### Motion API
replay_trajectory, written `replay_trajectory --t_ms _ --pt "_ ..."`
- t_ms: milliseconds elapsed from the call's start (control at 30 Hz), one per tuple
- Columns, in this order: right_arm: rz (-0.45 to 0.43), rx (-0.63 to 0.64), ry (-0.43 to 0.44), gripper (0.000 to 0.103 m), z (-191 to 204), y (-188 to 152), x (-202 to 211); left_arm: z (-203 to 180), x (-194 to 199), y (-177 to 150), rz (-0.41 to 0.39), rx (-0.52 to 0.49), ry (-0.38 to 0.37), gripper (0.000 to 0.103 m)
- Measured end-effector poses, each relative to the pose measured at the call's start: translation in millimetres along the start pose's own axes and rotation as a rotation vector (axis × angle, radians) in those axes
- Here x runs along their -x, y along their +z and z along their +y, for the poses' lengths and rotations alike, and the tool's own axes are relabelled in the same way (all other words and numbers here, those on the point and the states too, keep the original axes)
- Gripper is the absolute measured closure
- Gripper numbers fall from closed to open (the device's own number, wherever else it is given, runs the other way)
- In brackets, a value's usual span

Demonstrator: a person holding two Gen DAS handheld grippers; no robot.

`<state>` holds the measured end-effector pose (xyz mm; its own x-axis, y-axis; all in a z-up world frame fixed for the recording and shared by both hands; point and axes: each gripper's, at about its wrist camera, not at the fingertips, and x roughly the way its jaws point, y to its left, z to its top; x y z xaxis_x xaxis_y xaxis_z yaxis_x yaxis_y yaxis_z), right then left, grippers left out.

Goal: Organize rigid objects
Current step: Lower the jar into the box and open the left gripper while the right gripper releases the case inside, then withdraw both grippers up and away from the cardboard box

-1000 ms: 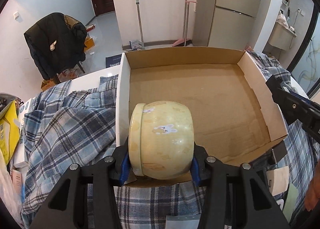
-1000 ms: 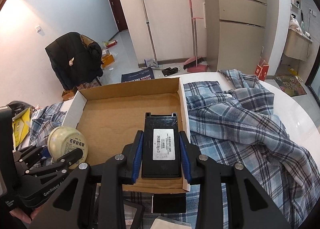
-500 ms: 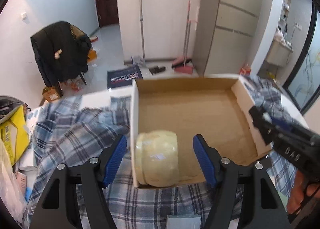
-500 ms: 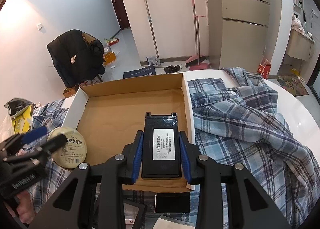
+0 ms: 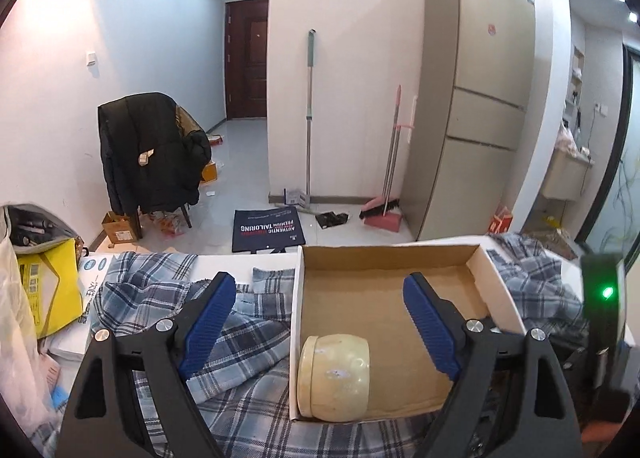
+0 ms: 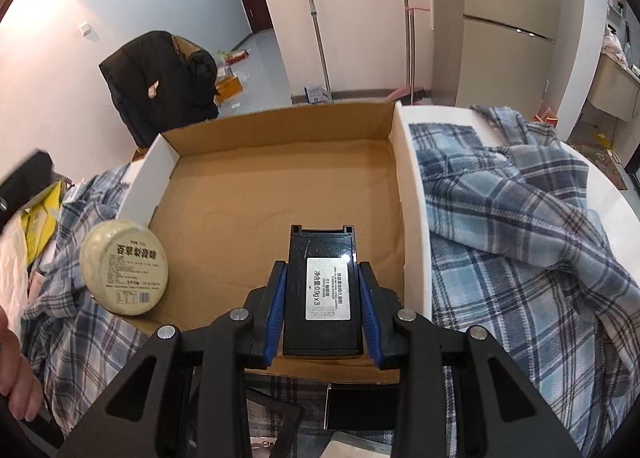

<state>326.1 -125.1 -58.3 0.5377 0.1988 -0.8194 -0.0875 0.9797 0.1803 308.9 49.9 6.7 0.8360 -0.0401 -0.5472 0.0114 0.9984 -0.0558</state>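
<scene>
A cream round jar (image 5: 334, 378) lies on its side in the near left corner of the shallow cardboard box (image 5: 384, 270); in the right wrist view the jar (image 6: 124, 278) shows its labelled lid. My left gripper (image 5: 318, 290) hangs above and behind the jar, its jaws still opening, with nothing touching its blue pads. My right gripper (image 6: 322, 274) is shut on a flat black case (image 6: 322, 296) with a white label, held over the front edge of the box (image 6: 280, 129).
Blue plaid shirts (image 5: 224, 342) (image 6: 520, 225) lie on the white table on both sides of the box. Yellow packaging and papers (image 5: 52, 290) sit at the far left. Beyond the table are a chair with a black coat (image 5: 148, 153), a mop, a broom and a fridge.
The left gripper let go of the cream jar, opened wide and rose and tilted up; the jar now lies in the box corner. The right gripper sank slightly with the black case.
</scene>
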Motion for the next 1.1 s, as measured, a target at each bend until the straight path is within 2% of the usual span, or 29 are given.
replay_trajectory --t_ms 100,267,300,333,467,533,567,600,700,800,867,933,1100 --pt "0.028 0.001 -0.011 0.070 -0.9 -2.0 -6.5 -0.2 4.6 -0.9 -0.041 0.013 0.028 0.014" --pt "0.057 0.001 -0.024 0.070 -3.2 -3.8 -12.7 -3.0 15.5 2.3 -0.085 0.015 0.026 0.012" --pt "0.059 0.004 -0.025 0.070 -2.8 -3.8 -12.8 -3.6 19.3 3.2 -0.101 0.019 0.024 0.010" --pt "0.060 0.006 -0.028 0.070 -2.4 -4.0 -13.0 -3.9 21.9 3.6 -0.114 0.021 0.024 0.001" --pt "0.061 -0.027 -0.021 0.070 -3.6 -1.7 -1.7 -8.8 35.5 9.4 -0.158 0.000 0.026 0.000" --pt "-0.002 -0.033 0.029 0.066 -2.6 5.1 24.3 -11.4 51.8 14.4 -0.210 -0.019 0.046 0.000" --pt "-0.031 -0.033 0.033 0.059 -1.6 7.6 36.8 -11.8 60.4 15.6 -0.238 -0.021 0.049 0.000" --pt "-0.072 -0.030 0.036 0.057 -1.0 10.0 53.4 -12.3 73.5 18.5 -0.278 -0.021 0.049 0.000" --pt "-0.203 -0.009 0.043 0.057 1.4 13.3 106.5 -12.5 107.4 26.0 -0.359 -0.005 0.041 0.000" --pt "-0.318 0.024 0.036 0.057 4.0 9.3 156.9 -11.7 145.7 36.7 -0.410 0.118 0.135 0.000" --pt "-0.377 0.037 0.052 0.057 4.7 4.3 186.6 -10.6 176.6 38.8 -0.484 0.157 0.090 0.000" --pt "-0.425 0.044 0.060 0.057 1.7 -0.1 212.9 -15.1 203.3 40.8 -0.525 0.128 0.058 0.000" --pt "-0.545 0.059 -0.014 0.051 -4.4 -27.9 257.5 -20.6 257.0 28.3 -0.588 0.065 0.046 0.000"
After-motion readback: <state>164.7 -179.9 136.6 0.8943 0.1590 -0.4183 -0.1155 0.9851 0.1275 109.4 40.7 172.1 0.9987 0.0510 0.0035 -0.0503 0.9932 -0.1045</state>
